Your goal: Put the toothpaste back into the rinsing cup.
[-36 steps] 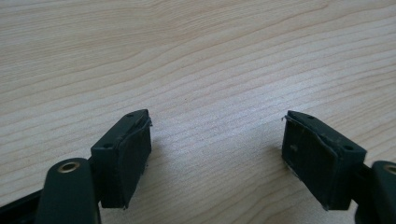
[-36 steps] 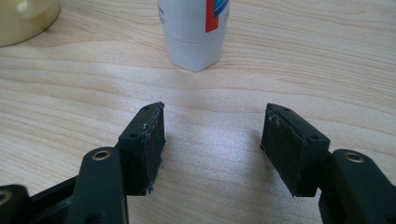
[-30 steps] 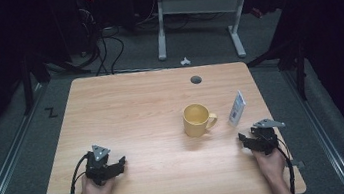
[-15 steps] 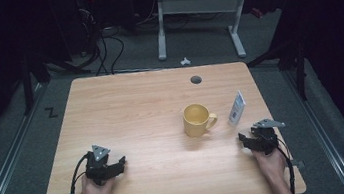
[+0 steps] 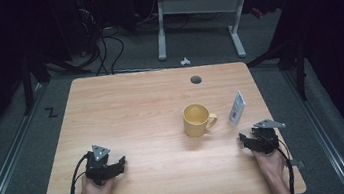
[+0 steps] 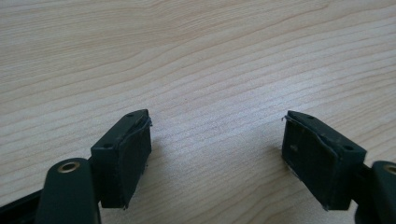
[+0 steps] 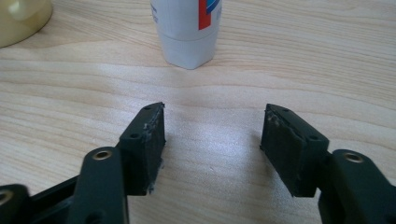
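Observation:
A yellow mug [image 5: 196,119] stands upright on the wooden table [image 5: 131,107], right of centre, handle turned to the right. Just right of it lies a white tube with a red and blue label [image 5: 236,108]. My right gripper [image 5: 249,140] rests near the front right corner, a little short of the tube. In the right gripper view its jaws [image 7: 215,116] stand open over bare wood and have just been closing a little, with the tube [image 7: 187,32] ahead and the mug [image 7: 18,18] at the upper left. My left gripper [image 5: 117,163] rests at the front left, open [image 6: 217,126] over bare wood.
A dark round cable hole [image 5: 196,79] sits near the table's far edge. Beyond the table are a white desk frame [image 5: 198,28], floor cables [image 5: 102,45] and a small white object [image 5: 185,61] on the floor. Bare wood spans the table's left half.

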A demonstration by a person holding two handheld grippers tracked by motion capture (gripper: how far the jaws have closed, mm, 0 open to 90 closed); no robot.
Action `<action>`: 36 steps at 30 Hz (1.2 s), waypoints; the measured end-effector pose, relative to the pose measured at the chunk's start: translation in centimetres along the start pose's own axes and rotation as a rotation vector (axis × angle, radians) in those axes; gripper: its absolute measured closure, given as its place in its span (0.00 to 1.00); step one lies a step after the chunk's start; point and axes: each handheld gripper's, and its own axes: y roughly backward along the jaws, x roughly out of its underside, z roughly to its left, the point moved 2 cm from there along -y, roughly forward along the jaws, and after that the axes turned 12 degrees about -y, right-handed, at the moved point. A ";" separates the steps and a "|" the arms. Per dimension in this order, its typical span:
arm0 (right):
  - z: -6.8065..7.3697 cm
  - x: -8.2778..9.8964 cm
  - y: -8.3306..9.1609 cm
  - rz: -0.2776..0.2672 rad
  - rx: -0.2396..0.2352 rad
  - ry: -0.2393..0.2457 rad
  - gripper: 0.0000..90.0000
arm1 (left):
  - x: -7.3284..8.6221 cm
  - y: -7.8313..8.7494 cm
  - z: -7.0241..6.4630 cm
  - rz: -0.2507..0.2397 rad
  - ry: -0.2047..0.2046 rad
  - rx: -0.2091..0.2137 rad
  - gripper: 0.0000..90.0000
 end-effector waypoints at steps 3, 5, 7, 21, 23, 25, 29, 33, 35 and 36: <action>0.0 0.2 0.2 -0.001 -0.003 -0.003 0.47 | 0.0 0.0 0.0 0.000 0.000 0.000 0.27; -0.1 0.3 0.3 -0.003 -0.009 -0.002 0.47 | 0.0 0.0 0.0 0.000 0.000 0.000 0.27; 0.1 0.5 0.5 0.000 -0.008 -0.005 0.47 | 0.0 0.0 0.0 0.000 0.000 0.000 0.27; 1.2 1.3 1.8 -0.025 -0.081 -0.013 0.48 | 0.0 0.0 0.0 0.000 0.000 0.000 0.27; 1.5 1.3 2.1 -0.029 -0.092 -0.015 0.48 | 0.0 0.0 0.0 0.000 0.000 0.000 0.27; 1.7 1.4 2.1 -0.031 -0.096 -0.008 0.48 | 0.0 0.0 0.0 0.000 0.000 0.000 0.27; 2.0 1.6 2.3 -0.023 -0.100 -0.001 0.48 | 0.0 0.0 0.0 0.000 0.000 0.000 0.27; 2.4 1.6 2.5 -0.030 -0.103 0.003 0.48 | 0.0 0.0 0.0 0.000 0.000 0.000 0.27; 2.5 1.6 2.5 -0.036 -0.101 0.009 0.47 | 0.0 0.0 0.0 0.000 0.000 0.000 0.27; 2.6 1.6 2.6 -0.036 -0.102 0.010 0.47 | 0.0 0.0 0.0 0.000 0.000 0.000 0.27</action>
